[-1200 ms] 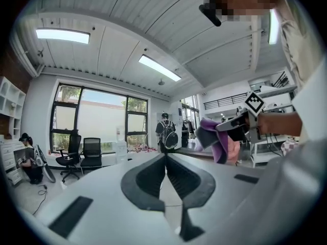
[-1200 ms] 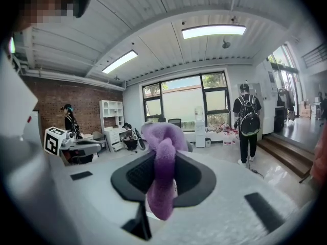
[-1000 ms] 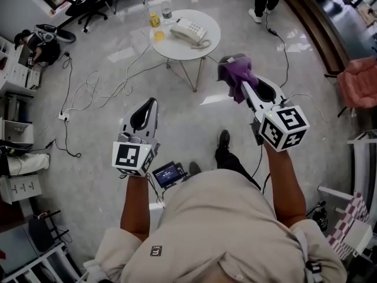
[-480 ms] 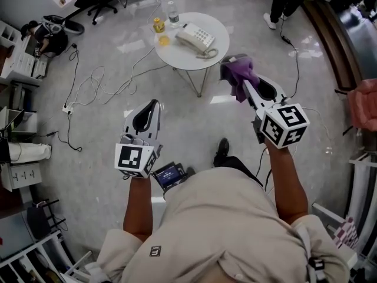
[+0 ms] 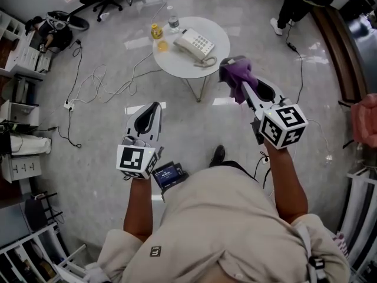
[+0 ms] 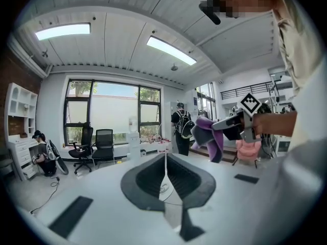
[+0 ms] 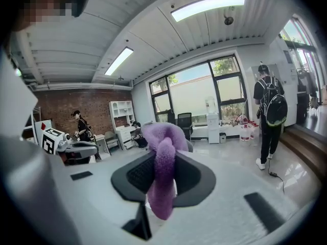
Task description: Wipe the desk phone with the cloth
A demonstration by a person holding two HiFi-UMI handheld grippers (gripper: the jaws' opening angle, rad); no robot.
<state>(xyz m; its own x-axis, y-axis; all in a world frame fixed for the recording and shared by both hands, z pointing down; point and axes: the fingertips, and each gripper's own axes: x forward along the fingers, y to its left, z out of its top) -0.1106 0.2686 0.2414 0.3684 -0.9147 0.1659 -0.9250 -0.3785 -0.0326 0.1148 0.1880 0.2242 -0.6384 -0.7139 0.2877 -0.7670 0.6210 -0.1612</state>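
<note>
A: Quick check, where's the desk phone?

B: On the round white desk, roughly mid-top, angled, w/ its coiled cord at the near edge. 2 bottles sit to its left: 1 yellow, 1 clear.

A: And the cloth?

B: Purple, fluffy. The right hand-held gripper is clamped on it; in the right gripper view the jaws pinch it mid-way, 1 end bunched above them, the other hanging below.

A: Touching the phone?

B: No. In the head view the cloth is in the air beside the desk's right edge, apart from the phone and off the desk top.

A: Left hand-held gripper?

B: Jaws closed tight together, nothing btwn them. It's held out over the grey floor, further from the desk than the right 1.

A: Anything else nearby?

B: Cables trail across the floor left of the desk. A person w/ a backpack stands off to the right, by the windows. 2 black office chairs show in the left gripper view, plus a pink chair at the head view's right edge.
</note>
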